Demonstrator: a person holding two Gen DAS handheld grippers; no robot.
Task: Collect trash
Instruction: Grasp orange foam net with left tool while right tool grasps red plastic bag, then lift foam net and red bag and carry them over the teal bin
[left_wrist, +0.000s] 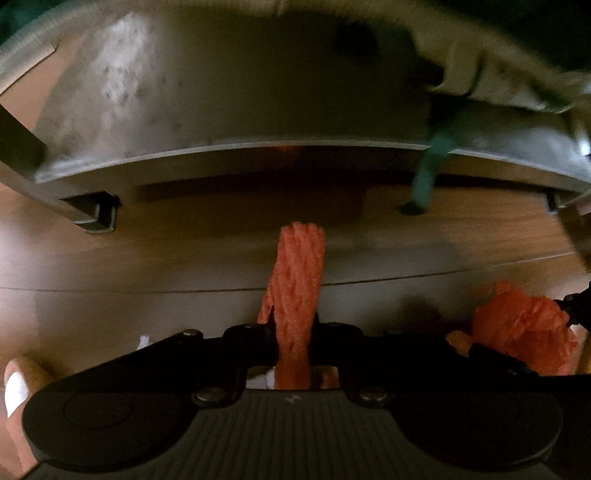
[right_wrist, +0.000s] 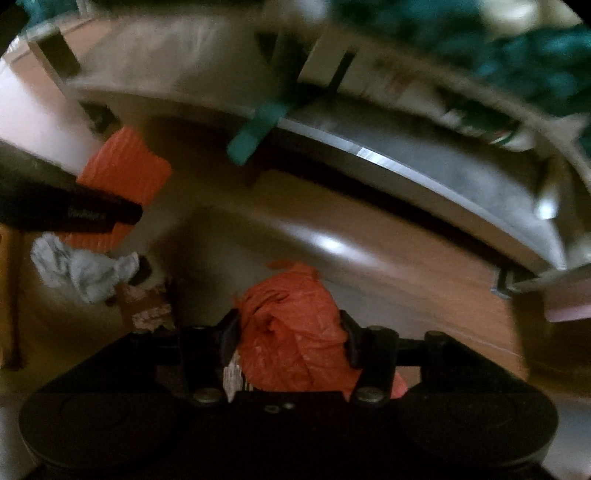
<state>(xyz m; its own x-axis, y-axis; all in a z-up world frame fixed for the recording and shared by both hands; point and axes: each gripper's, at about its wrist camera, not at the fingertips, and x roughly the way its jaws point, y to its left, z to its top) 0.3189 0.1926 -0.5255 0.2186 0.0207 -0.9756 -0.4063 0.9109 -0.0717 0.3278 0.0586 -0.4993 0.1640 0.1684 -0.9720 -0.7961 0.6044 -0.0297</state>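
Note:
My left gripper (left_wrist: 294, 345) is shut on a strip of orange plastic bag (left_wrist: 295, 291), which stands up between its fingers above the wooden floor. My right gripper (right_wrist: 291, 332) is shut on a bunched part of the orange bag (right_wrist: 291, 332). That bunch also shows at the right in the left wrist view (left_wrist: 524, 328). In the right wrist view the left gripper (right_wrist: 74, 212) crosses the left side in front of the orange bag strip (right_wrist: 125, 173). A crumpled white tissue (right_wrist: 81, 271) and brown scraps (right_wrist: 147, 306) lie on the floor below it.
A low grey bed or sofa frame (left_wrist: 229, 110) with metal feet (left_wrist: 96, 214) spans the far side. A teal strap (left_wrist: 428, 173) hangs from it to the floor. Green and beige bedding (right_wrist: 517, 55) lies on top.

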